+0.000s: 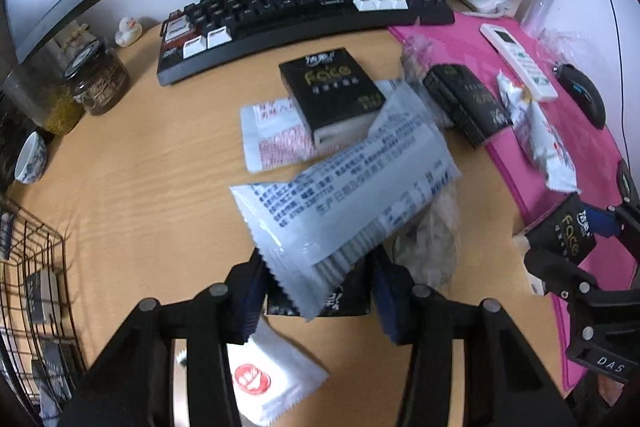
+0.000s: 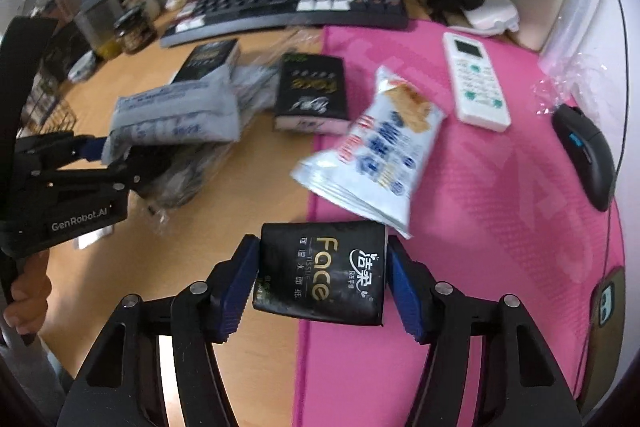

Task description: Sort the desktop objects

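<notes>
Left gripper [image 1: 316,291]: its blue-padded jaws are clamped on the serrated near end of a long white plastic snack packet with blue print [image 1: 344,203], which juts up and away from the fingers, off the desk.
Right gripper [image 2: 322,283]: a black "Face" tissue pack with gold lettering [image 2: 320,273] sits between its blue pads, the left pad against the pack's edge, the right pad right at the other edge; whether that side presses I cannot tell.
Under the left fingers: a small white sachet with a red round logo [image 1: 276,379] lies on the light wooden desk [image 1: 152,167], with another black pack partly hidden behind the held packet.
Ahead of the left gripper: a second black tissue pack [image 1: 332,95] rests on a flat white pouch with red print [image 1: 272,139]; beyond them stands a black keyboard with a few white keys [image 1: 300,7].
Left of the left gripper: a black wire basket [image 1: 36,291] with a few items inside.
Ahead of the right gripper: a white-and-blue snack bag [image 2: 376,147] lies on the pink mat [image 2: 480,227], just beyond the held pack.
Farther right of it: a white remote control [image 2: 474,79] and a black mouse [image 2: 586,155] on the same mat.
</notes>
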